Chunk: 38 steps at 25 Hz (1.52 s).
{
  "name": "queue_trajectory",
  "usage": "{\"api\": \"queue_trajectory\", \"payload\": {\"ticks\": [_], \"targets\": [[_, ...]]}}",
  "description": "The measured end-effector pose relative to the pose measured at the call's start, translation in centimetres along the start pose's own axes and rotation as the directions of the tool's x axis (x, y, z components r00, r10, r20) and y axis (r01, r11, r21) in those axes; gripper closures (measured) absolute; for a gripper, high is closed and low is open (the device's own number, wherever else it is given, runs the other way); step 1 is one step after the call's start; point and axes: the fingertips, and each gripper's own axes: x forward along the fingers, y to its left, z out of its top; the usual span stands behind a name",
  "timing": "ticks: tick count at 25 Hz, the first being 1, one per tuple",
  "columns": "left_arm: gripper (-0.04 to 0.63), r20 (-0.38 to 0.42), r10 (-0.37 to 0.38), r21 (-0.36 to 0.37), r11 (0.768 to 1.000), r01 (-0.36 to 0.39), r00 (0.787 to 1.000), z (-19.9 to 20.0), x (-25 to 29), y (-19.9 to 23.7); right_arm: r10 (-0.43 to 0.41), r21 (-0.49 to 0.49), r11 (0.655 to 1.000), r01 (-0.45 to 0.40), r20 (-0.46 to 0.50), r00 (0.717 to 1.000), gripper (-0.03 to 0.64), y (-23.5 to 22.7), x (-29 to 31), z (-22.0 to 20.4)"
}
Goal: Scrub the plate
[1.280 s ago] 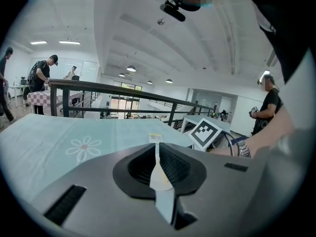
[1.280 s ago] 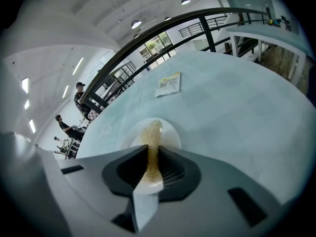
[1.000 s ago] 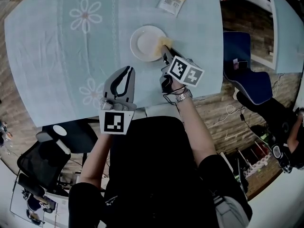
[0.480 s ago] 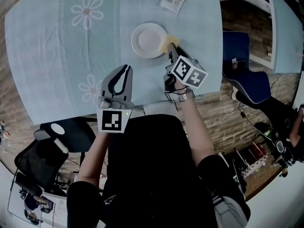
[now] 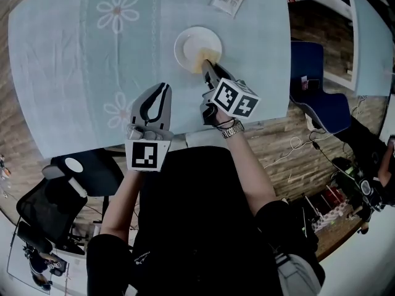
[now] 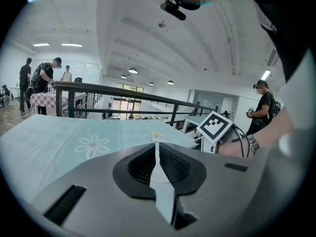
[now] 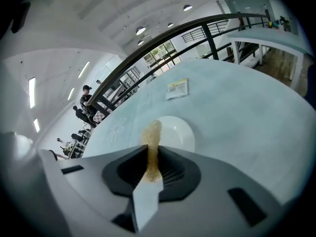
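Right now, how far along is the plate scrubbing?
Done: the right tool is clamped on the yellowish-brown sponge. In hand: the sponge is over the near rim of the round white plate, apparently scrubbing. Left: likely the plate's far side. The left tool is shut, empty, off the plate.

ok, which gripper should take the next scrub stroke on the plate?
Right. The right gripper is shut on the sponge, which sits at the near rim of the plate. The left gripper is shut on nothing, well short of it.
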Motion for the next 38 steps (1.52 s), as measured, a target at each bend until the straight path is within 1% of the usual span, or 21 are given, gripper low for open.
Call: {"api": "queue_trajectory", "payload": {"ticks": [3, 7, 10, 14, 21, 27, 38], "targets": [[0.563, -0.002, 0.008, -0.007, 1.000, -0.008, 1.000, -0.2, -0.3, 0.4, 0.035, -0.009, 0.999, -0.036, -0.038, 0.999, 0.557, 1.5, 0.7, -1.4], [0.562, 0.001, 0.019, -0.011, 1.000, -0.019, 1.000, -0.3, -0.5, 0.8, 0.087, 0.053, 0.995, -0.082, -0.089, 0.992, 0.555, 2.6, 1.6, -2.9], [0.563, 0.000, 0.023, -0.013, 1.000, -0.023, 1.000, -0.4, -0.7, 1.1, 0.078, 0.108, 0.992, -0.064, -0.127, 0.989, 0.557, 2.1, 2.2, -3.8], [0.562, -0.004, 0.025, -0.020, 0.999, -0.025, 1.000, -0.7, -0.7, 1.2, 0.049, 0.112, 0.993, -0.033, -0.148, 0.988, 0.556, 1.2, 2.5, -3.9], [0.562, -0.009, 0.008, -0.009, 1.000, -0.008, 1.000, -1.0, -0.6, 0.5, 0.028, 0.129, 0.992, -0.010, -0.142, 0.989, 0.557, -0.2, 1.9, -3.6], [0.563, -0.004, 0.004, -0.010, 1.000, -0.004, 1.000, -0.7, -0.1, 0.3, -0.006, 0.171, 0.985, 0.025, -0.110, 0.994, 0.557, -2.5, 1.3, -2.5], [0.563, -0.008, -0.010, 0.010, 1.000, 0.010, 1.000, -0.6, 0.2, -0.8, -0.048, 0.186, 0.981, 0.058, -0.058, 0.997, 0.557, -5.5, -0.3, -0.6]]}}
